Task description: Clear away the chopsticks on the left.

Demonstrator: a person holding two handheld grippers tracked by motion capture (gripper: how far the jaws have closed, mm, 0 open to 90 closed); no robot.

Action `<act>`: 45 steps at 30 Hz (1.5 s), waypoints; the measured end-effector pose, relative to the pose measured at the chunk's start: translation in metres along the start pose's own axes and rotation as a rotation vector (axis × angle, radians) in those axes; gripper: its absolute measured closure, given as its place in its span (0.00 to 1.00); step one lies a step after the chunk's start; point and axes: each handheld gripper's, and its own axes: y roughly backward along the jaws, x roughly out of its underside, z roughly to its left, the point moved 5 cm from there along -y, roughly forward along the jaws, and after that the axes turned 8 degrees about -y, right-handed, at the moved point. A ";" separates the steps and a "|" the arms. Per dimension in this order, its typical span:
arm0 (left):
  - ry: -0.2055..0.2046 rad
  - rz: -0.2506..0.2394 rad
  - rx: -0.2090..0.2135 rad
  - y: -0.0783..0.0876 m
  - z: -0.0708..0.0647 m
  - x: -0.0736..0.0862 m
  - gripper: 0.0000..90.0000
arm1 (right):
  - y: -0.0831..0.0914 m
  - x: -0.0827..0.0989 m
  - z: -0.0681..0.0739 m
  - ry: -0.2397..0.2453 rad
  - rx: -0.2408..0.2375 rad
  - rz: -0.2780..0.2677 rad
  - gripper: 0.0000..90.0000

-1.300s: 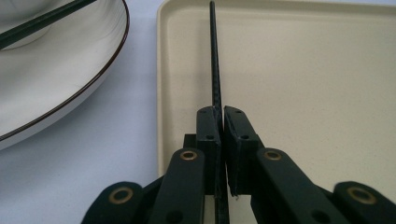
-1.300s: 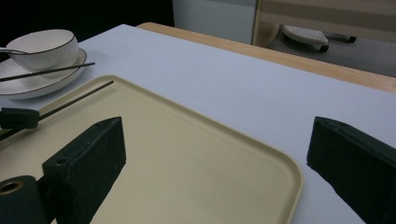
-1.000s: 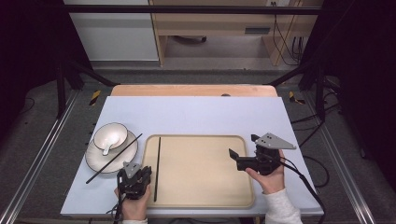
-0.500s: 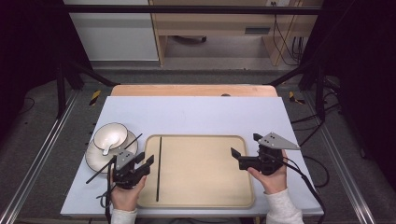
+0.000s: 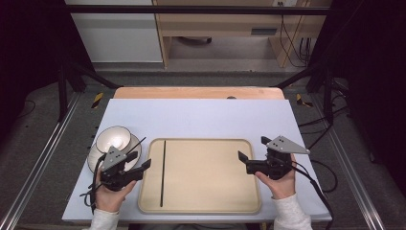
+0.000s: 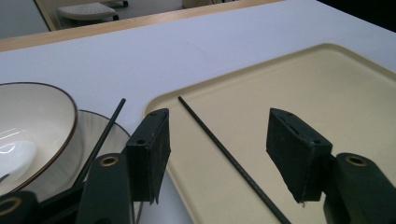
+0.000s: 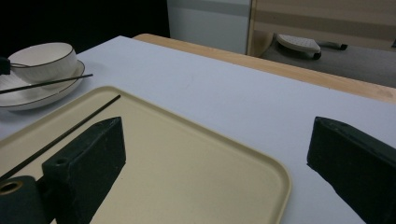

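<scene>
A beige tray (image 5: 206,177) lies in the middle of the table with one black chopstick (image 5: 163,172) along its left side. A second black chopstick (image 5: 138,143) leans across a white plate (image 5: 95,160) that carries a dark-rimmed bowl (image 5: 112,138). My left gripper (image 5: 140,160) is open at the tray's left rim, beside the plate. In the left gripper view the tray chopstick (image 6: 196,116) runs between the spread jaws of the left gripper (image 6: 219,135). My right gripper (image 5: 253,148) is open over the tray's right edge, with only the bare tray (image 7: 187,154) between its jaws.
A white spoon (image 6: 14,154) rests inside the bowl (image 6: 32,121). The table top is pale blue (image 5: 201,117), with a wooden strip (image 5: 196,92) along its far edge. Cables trail from both grippers toward the near edge.
My left gripper has moved forward toward the plate and turned to point right, at the tray's left rim. The right gripper has barely shifted. Both chopsticks lie where they were.
</scene>
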 end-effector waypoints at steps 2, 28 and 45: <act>-0.010 0.001 -0.005 0.005 0.005 0.003 0.41 | -0.001 0.000 0.000 0.003 0.001 0.001 0.05; -0.070 0.153 -0.005 0.033 0.056 0.049 0.30 | -0.006 0.004 0.001 0.007 0.001 0.022 0.05; -0.051 0.259 -0.084 0.016 0.083 0.068 0.49 | -0.008 0.005 0.002 0.008 -0.001 0.030 0.06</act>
